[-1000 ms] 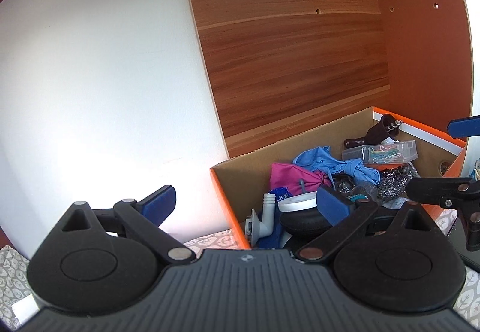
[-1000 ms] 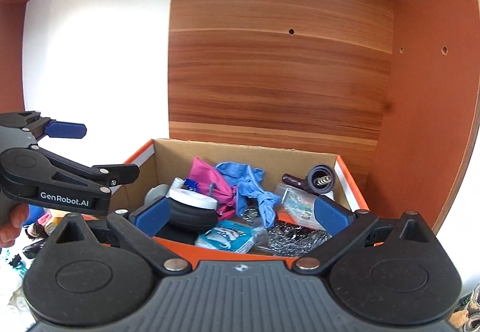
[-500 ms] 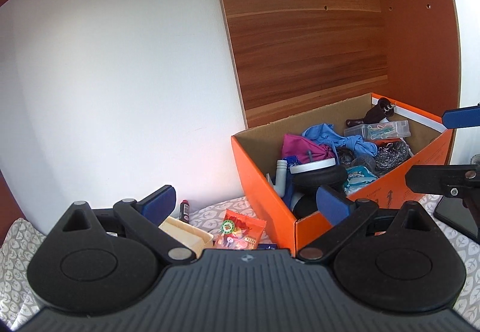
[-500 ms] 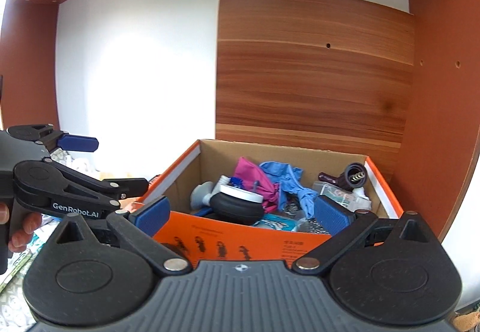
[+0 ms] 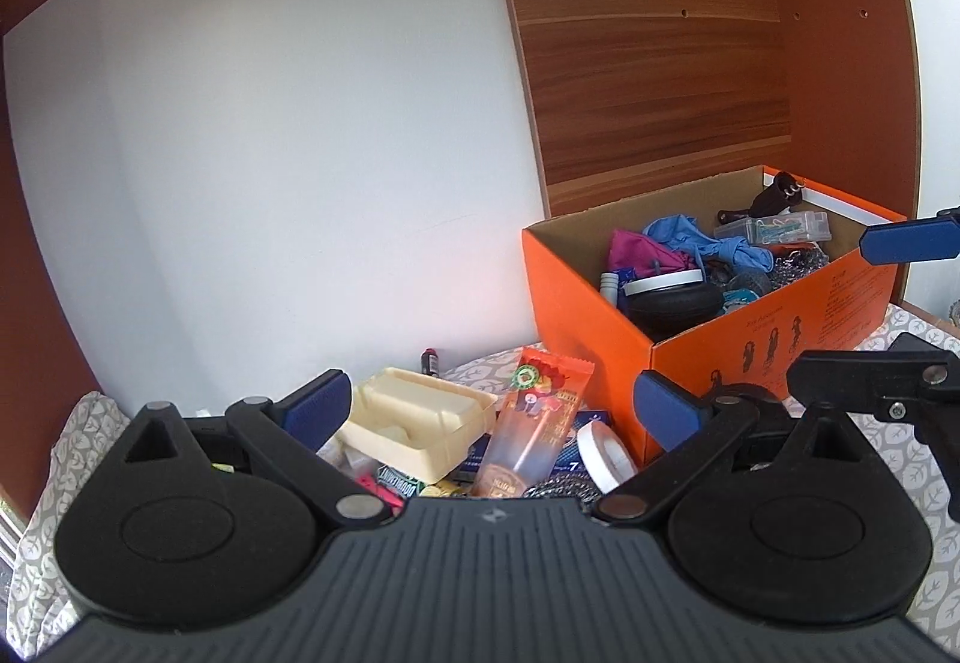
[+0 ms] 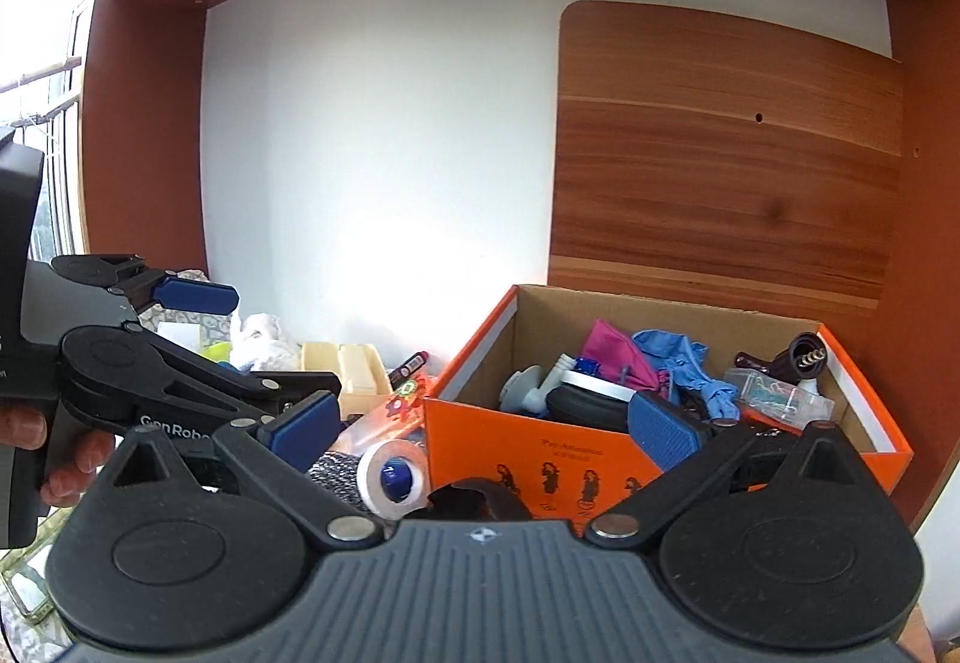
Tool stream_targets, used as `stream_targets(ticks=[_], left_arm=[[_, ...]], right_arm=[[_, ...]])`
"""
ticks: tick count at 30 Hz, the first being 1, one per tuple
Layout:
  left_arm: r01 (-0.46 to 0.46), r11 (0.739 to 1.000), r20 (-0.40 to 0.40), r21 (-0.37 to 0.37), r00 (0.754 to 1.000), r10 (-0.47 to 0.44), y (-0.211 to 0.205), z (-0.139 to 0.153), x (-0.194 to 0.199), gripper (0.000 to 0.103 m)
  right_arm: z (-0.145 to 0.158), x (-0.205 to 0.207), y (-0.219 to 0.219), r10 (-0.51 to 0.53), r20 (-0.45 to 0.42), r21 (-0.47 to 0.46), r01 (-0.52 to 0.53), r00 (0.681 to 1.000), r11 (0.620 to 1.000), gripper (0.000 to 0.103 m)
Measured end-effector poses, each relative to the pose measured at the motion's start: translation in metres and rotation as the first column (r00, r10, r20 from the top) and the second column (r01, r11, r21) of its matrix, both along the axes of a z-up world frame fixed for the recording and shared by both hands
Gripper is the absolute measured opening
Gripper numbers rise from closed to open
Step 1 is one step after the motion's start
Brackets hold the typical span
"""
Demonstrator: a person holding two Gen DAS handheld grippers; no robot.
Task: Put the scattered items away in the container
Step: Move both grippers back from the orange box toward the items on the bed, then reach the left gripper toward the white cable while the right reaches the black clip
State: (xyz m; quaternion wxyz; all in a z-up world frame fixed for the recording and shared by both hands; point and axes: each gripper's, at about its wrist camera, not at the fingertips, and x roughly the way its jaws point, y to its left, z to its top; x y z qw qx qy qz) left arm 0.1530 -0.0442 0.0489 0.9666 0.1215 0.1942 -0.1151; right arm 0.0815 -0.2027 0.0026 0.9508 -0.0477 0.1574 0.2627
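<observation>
An orange cardboard box (image 5: 774,321) (image 6: 540,450) stands on the right, holding a black wheel (image 5: 672,303), blue cloth (image 6: 690,363), pink fabric, a clear clip case and other bits. Left of it lie loose items: an orange snack packet (image 5: 528,423), a cream plastic tray (image 5: 414,417), a white tape roll (image 5: 603,453) (image 6: 393,477) and a small dark red tube (image 5: 429,360). My left gripper (image 5: 486,405) hangs open and empty above this pile. My right gripper (image 6: 480,426) is open and empty too, near the box's front left corner.
Everything sits on a leaf-patterned cloth (image 5: 84,423) inside a red-brown shelf alcove with a white back wall. A wooden board (image 5: 648,63) leans behind the box. More clutter, white crumpled material (image 6: 264,342) and a green item, lies at the far left.
Both grippers have pulled back and swung left from over the box. The loose pile left of the box has come into sight. Both stayed open and empty.
</observation>
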Motion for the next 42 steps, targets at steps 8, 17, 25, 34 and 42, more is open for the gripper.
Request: stream_targets(ticks=[8, 17, 25, 34, 42], left_arm=[[-0.073, 0.997, -0.023, -0.006, 0.997, 0.072, 0.036, -0.008, -0.007, 0.102], [-0.165, 0.986, -0.05, 0.004, 0.985, 0.165, 0.073, -0.024, -0.007, 0.102], [-0.228, 0.974, -0.075, 0.005, 0.971, 0.227, 0.102, -0.035, -0.011, 0.102], [-0.309, 0.951, -0.125, 0.009, 0.943, 0.307, 0.144, -0.06, -0.021, 0.103], [-0.391, 0.921, -0.17, -0.003, 0.907, 0.384, 0.187, -0.078, -0.025, 0.103]], right_arm=[[-0.008, -0.016, 0.036, 0.095, -0.015, -0.006, -0.095, 0.995, 0.995, 0.103], [-0.021, -0.022, 0.074, 0.188, -0.06, -0.006, -0.189, 0.98, 0.982, 0.103], [-0.027, -0.026, 0.101, 0.252, -0.087, 0.001, -0.253, 0.964, 0.967, 0.103], [-0.042, -0.029, 0.129, 0.317, -0.141, -0.001, -0.321, 0.938, 0.947, 0.103], [-0.057, -0.024, 0.157, 0.378, -0.184, -0.005, -0.385, 0.907, 0.923, 0.103]])
